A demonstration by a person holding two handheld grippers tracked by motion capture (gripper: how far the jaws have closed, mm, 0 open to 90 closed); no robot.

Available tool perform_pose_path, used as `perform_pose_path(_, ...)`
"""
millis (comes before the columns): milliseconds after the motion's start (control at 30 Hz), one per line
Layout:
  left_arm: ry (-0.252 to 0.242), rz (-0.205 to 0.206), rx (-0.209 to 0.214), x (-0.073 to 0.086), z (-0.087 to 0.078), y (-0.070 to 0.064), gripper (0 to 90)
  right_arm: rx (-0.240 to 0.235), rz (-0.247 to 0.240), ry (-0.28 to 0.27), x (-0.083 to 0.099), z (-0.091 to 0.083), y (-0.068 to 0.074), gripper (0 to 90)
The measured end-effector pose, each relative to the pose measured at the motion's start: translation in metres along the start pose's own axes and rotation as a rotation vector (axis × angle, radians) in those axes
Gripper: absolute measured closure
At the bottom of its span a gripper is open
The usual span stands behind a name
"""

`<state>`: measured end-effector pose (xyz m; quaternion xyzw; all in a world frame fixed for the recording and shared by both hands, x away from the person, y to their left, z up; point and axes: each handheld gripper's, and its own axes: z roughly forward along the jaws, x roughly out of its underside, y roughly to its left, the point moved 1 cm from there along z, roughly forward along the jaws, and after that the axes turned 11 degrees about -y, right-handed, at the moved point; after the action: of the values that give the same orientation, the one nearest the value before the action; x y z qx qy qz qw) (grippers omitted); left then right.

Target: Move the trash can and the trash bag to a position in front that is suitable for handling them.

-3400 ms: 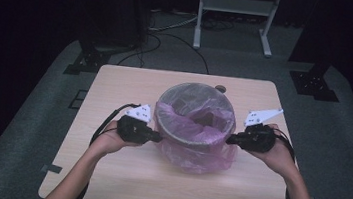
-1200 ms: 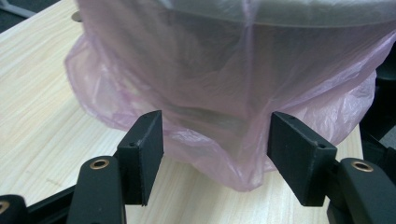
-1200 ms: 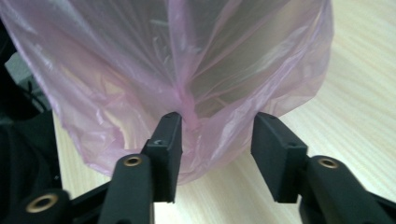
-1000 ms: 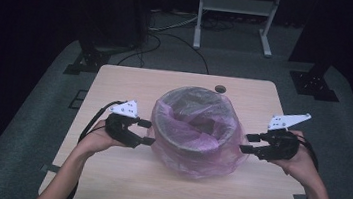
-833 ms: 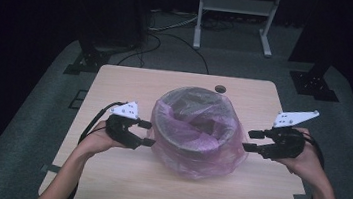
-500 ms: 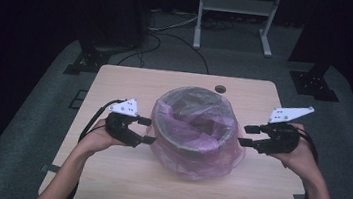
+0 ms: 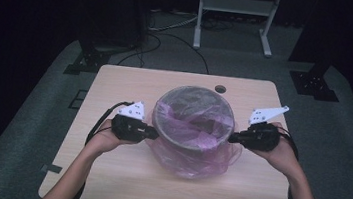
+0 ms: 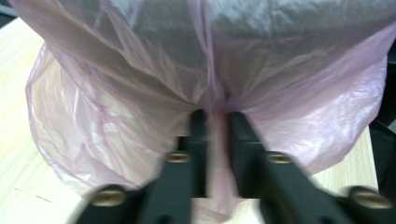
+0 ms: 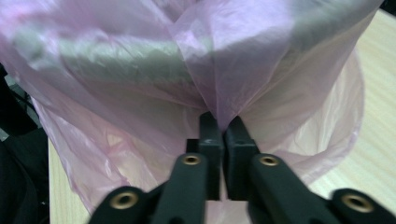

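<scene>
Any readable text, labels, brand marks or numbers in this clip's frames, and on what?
None can be read: the translucent pink plastic bag, the round grey bin it lines, the light wooden table and both black grippers, left gripper and right gripper, carry no legible writing.

Both grippers, the left gripper [image 7: 154, 134] and the right gripper [image 7: 231, 137], have matte black bodies, each topped by a white three-cornered plate. Brass-coloured screws stud the black jaws. Black cables trail behind them past bare forearms.

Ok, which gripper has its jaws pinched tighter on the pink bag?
The right gripper: its jaws nearly meet on the pink bag; the left gripper shows a wider gap.
</scene>
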<state>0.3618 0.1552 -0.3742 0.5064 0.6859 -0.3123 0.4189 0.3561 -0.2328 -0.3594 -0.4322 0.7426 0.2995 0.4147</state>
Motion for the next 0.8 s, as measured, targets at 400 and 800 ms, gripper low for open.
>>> perform_pose_path(400,-0.01,-0.05,-0.007,0.018,-0.003,-0.001,65.6,-0.015,0.032,0.046,0.016,0.001,0.003,74.6)
perform_pose_path(800,-0.024,-0.112,-0.099,0.026,-0.034,-0.001,25.1,0.058,0.043,-0.029,-0.008,-0.056,0.015,65.0)
